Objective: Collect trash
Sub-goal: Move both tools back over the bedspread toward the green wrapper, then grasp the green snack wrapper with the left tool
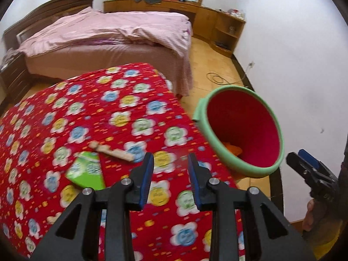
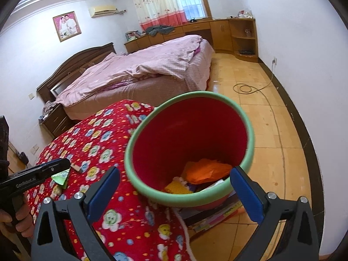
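Only the right wrist view shows trash (image 2: 204, 174) inside the bin (image 2: 248, 119), between the spread, empty right gripper (image 2: 174, 193) fingers; left gripper (image 1: 170, 174) fingers stand slightly apart, empty, green wrapper (image 1: 87, 171) just left.

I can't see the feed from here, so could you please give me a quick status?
Left hand-held gripper open, empty. Right hand-held gripper open, empty, over bin. Green packet and wooden piece on quilt. Nothing in the way.

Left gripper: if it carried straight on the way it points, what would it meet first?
Probably the flowered red blanket, just right of the green packet; the open fingers hold nothing.
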### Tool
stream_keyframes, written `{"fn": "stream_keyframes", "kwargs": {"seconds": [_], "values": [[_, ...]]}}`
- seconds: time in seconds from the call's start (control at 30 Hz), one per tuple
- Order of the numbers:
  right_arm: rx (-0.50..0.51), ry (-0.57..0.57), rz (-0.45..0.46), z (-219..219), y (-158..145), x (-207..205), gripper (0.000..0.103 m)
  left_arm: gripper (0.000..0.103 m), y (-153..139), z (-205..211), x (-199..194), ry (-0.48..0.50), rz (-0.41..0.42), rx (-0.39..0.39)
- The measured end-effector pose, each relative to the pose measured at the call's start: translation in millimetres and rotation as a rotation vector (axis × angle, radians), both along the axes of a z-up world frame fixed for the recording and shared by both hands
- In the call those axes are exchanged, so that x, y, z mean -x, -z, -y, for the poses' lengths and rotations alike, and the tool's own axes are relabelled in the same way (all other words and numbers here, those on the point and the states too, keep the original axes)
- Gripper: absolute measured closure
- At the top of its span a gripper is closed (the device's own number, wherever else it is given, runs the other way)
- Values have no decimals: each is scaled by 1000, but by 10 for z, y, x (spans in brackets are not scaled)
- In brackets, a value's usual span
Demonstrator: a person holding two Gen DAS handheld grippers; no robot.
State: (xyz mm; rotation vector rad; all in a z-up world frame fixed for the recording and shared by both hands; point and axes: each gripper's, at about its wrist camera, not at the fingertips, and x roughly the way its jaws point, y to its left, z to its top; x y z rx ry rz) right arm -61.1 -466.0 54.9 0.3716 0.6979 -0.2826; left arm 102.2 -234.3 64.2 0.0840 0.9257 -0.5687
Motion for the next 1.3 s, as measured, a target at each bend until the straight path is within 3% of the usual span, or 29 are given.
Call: {"fn": "stream_keyframes", "kwargs": {"seconds": [0.23, 0.43, 0.73, 0.97, 1.17, 1.3], "values": [[-4, -44, -8, -248, -2, -120, 0, 69, 67, -432, -154, -96, -9, -20], [0, -76, -27, -409, 29, -239, 0, 52, 207, -682, -324, -167, -33, -53], [1, -114, -59, -582, 95, -470, 0, 52, 530, -871, -602, -202, -110, -82], [8, -147, -79, -698, 135, -622, 0, 49, 671, -917, -704, -216, -147, -45], [9, -174, -92, -787, 172, -754, 0, 50, 690, -805, -684, -178, -111, -90], [6, -190, -98, -854, 199, -832, 0, 68, 674, -808, -664, -158, -102, -74]]}}
